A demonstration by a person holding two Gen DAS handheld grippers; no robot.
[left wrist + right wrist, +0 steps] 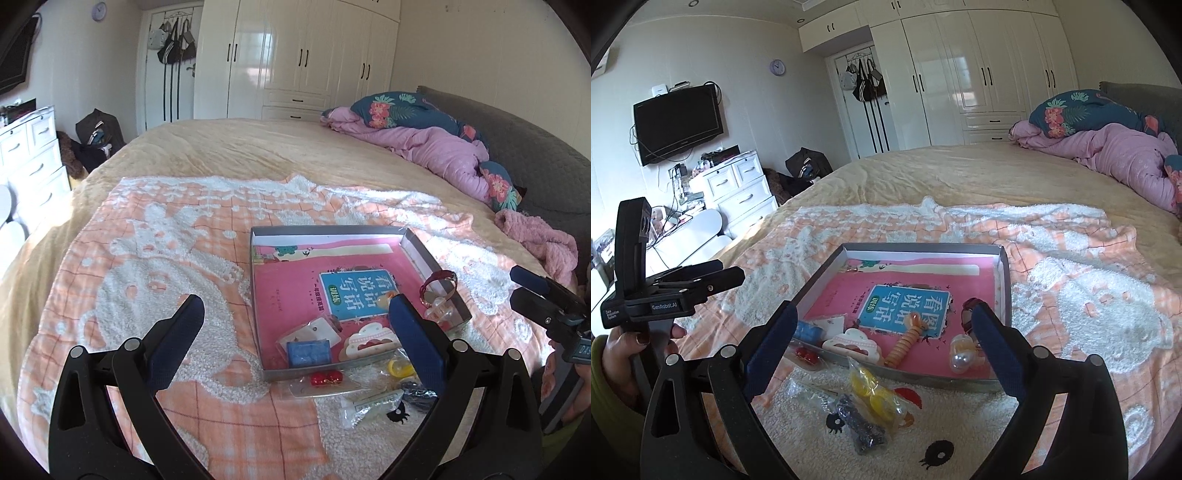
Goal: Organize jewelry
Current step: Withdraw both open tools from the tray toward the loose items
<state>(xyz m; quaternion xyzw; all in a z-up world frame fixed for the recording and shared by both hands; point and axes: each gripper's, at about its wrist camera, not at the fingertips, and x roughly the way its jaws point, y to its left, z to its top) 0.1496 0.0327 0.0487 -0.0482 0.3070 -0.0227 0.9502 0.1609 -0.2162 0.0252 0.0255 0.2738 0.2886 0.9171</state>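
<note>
Jewelry sits split between two places, and that split tells you what is left to do. From your left wrist view, the shallow box [436, 266] lies on the peach-and-white towel [166, 258] with a pink booklet lining its floor, so small pieces show up against a flat, bright ground. Inside it lie a blue packet [308, 352], a scalloped pink card [369, 341] and, at the far right wall, a red bracelet [439, 286] standing on edge. Just outside the near wall wait the red earrings [325, 378] in their clear sleeve. Your left gripper [295, 325] hangs above the towel with its jaws spread wide and nothing between them — released, and aimed left of the box.

From your right wrist view, the loose pieces lie near you on the towel: a yellow bagged piece [875, 393] and a dark beaded piece [862, 428], both short of the box's near wall. An orange coiled piece [905, 341] and a clear capsule [962, 356] already rest inside. Your right gripper [886, 332] is also spread and empty, hovering over those strays — probably the sensible next pick, though thin plastic bags may slip.
</note>
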